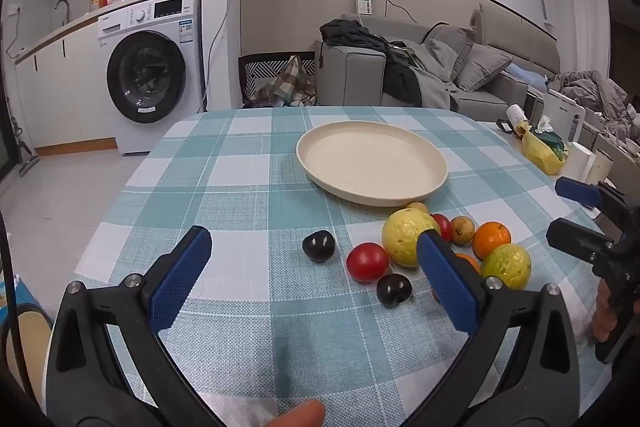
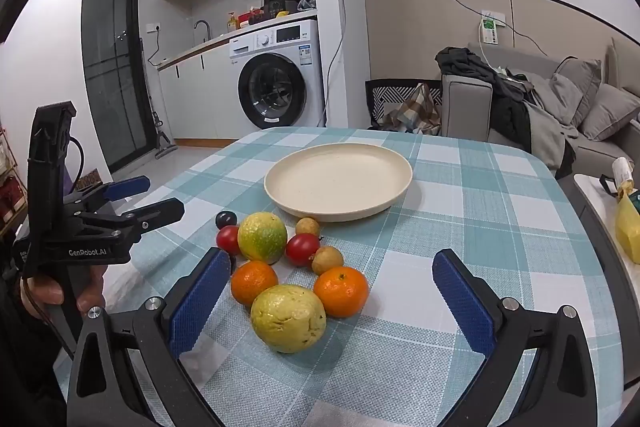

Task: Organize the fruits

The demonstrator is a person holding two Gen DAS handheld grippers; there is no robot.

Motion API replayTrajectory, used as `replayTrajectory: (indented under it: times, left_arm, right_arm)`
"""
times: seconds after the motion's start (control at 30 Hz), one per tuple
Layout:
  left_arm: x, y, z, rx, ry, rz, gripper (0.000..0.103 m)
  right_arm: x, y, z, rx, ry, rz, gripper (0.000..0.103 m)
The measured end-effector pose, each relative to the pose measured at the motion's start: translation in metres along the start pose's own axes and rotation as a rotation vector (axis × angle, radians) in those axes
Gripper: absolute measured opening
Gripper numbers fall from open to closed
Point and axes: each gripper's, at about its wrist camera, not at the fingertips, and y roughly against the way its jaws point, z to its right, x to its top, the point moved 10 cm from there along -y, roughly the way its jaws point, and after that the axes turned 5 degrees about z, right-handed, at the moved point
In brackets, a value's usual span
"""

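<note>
Several fruits lie loose on the checked tablecloth in front of an empty cream plate (image 1: 372,163) (image 2: 340,179). Among them are a yellow guava (image 2: 288,319), a greener guava (image 2: 262,238), two oranges (image 2: 341,291) (image 2: 254,282), two red tomatoes (image 1: 367,262) (image 2: 302,249), two dark plums (image 1: 318,246) (image 1: 394,289) and small brown fruits (image 2: 327,259). My left gripper (image 1: 312,235) (image 2: 164,195) hangs open over the left side of the group, holding nothing. At the group's right side my right gripper (image 2: 331,255) (image 1: 556,207) is also open, the yellow guava low between its fingers, untouched.
A side surface to the right holds a yellow bag (image 1: 542,151) (image 2: 628,231) and white rolls (image 1: 580,163). Beyond the table's far edge stand a grey sofa (image 1: 480,75) and a washing machine (image 1: 148,67). A hand (image 2: 48,291) grips the left tool.
</note>
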Motion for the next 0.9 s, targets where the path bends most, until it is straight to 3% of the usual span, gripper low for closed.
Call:
replayTrajectory:
  times: [0.4,0.9]
  left_arm:
    - [0.0,0.001,0.005,-0.035,-0.021,0.007,0.102]
    - [0.003,0.01,0.009,-0.018,-0.051,0.031,0.102]
  right_arm:
    - [-0.001,0.0,0.0,-0.002,0.004,-0.011,0.103]
    - [-0.001,0.001,0.002,-0.005,0.004,-0.01,0.103]
